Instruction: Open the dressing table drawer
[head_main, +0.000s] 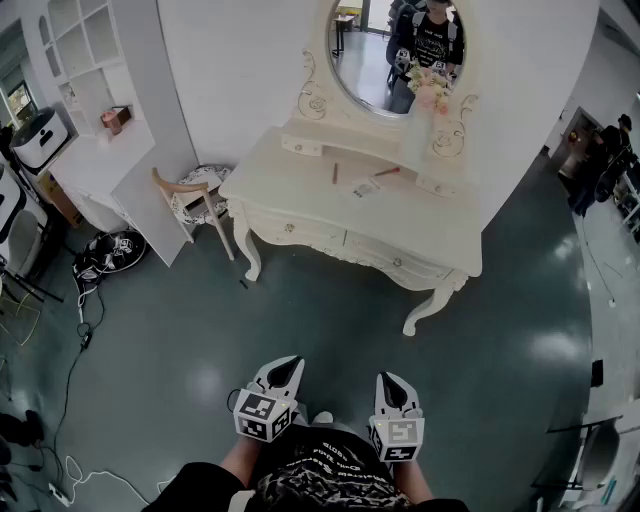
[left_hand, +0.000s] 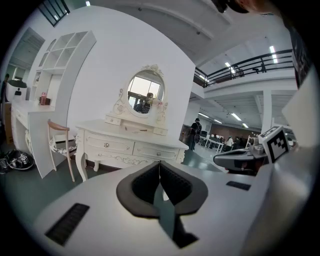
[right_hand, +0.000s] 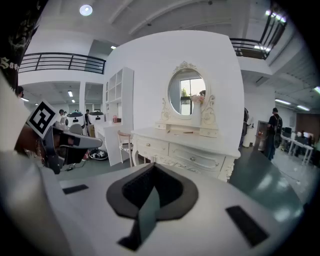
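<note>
A cream dressing table (head_main: 300, 180) with an oval mirror (head_main: 385, 50) stands a few steps ahead of me across the dark floor. Its front carries two drawers side by side, a left drawer (head_main: 292, 232) and a right drawer (head_main: 395, 262), both pushed in, each with a small knob (left_hand: 106, 145). My left gripper (head_main: 290, 363) and right gripper (head_main: 388, 379) hover low near my body, well short of the table, and both point toward it. Both are shut with nothing between the jaws, as the left gripper view (left_hand: 159, 163) and the right gripper view (right_hand: 152, 165) show.
A wooden chair (head_main: 188, 200) stands left of the table, beside a white shelf unit and desk (head_main: 105, 150). Cables and gear (head_main: 95, 265) lie on the floor at the left. Small items and flowers (head_main: 430, 90) rest on the tabletop. People stand far off (left_hand: 195, 132).
</note>
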